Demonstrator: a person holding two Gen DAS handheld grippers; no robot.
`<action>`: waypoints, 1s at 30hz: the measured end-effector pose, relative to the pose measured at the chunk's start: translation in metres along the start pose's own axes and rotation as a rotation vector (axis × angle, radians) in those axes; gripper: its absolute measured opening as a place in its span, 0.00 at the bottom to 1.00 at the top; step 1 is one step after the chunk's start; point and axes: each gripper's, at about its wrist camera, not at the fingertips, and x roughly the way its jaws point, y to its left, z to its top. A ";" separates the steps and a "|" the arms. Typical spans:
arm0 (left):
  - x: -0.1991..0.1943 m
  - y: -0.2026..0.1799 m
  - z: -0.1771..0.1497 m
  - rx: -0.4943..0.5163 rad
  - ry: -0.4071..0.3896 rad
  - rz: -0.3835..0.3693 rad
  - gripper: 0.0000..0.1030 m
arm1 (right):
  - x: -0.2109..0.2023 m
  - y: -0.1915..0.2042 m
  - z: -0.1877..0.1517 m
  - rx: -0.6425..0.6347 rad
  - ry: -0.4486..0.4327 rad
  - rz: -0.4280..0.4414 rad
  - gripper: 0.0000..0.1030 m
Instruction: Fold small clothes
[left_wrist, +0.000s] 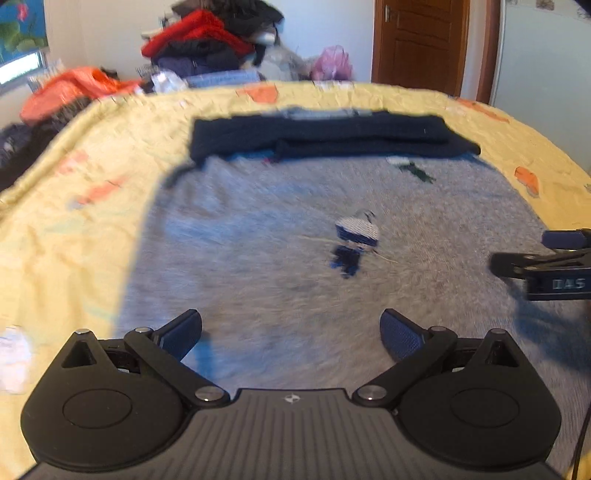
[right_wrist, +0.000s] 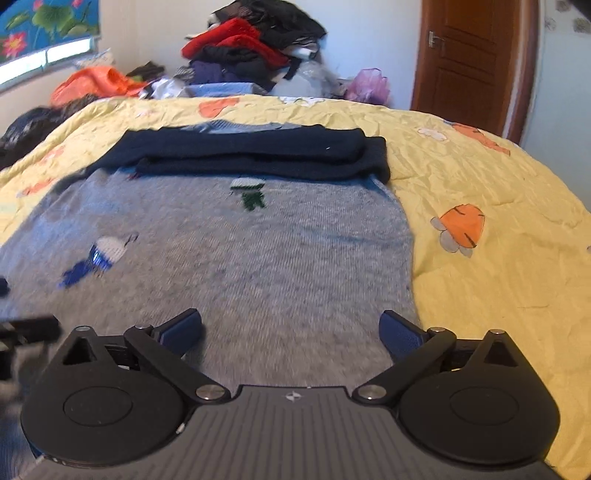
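Both the left gripper (left_wrist: 290, 334) and right gripper (right_wrist: 290, 334) hover with fingers spread wide over the grey sweater (right_wrist: 229, 266) (navy sleeves (right_wrist: 258, 153) folded at 12 o'clock) on the yellow quilt (right_wrist: 480, 166).

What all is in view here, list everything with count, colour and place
sweater: one, grey with small knitted figures, flat on the bed, under both grippers
sleeves: two, navy, folded across the sweater's far end
quilt: one, yellow with orange prints, covering the bed
clothes pile: one, red, black and purple, beyond the bed by the wall
orange garment: one, far left beyond the bed
pink bag: one, by the door
door: one, brown wood, far right
left gripper: one, black with blue pads, open, empty
right gripper: one, same, open, empty
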 end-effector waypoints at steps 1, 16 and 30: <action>-0.010 0.008 -0.002 -0.002 -0.021 0.015 1.00 | -0.008 -0.004 -0.001 -0.005 0.001 0.020 0.94; 0.000 0.166 -0.059 -0.778 0.153 -0.660 0.99 | -0.060 -0.158 -0.060 0.648 0.296 0.603 0.83; -0.010 0.157 -0.049 -0.567 0.254 -0.474 0.06 | -0.071 -0.195 -0.059 0.568 0.262 0.438 0.08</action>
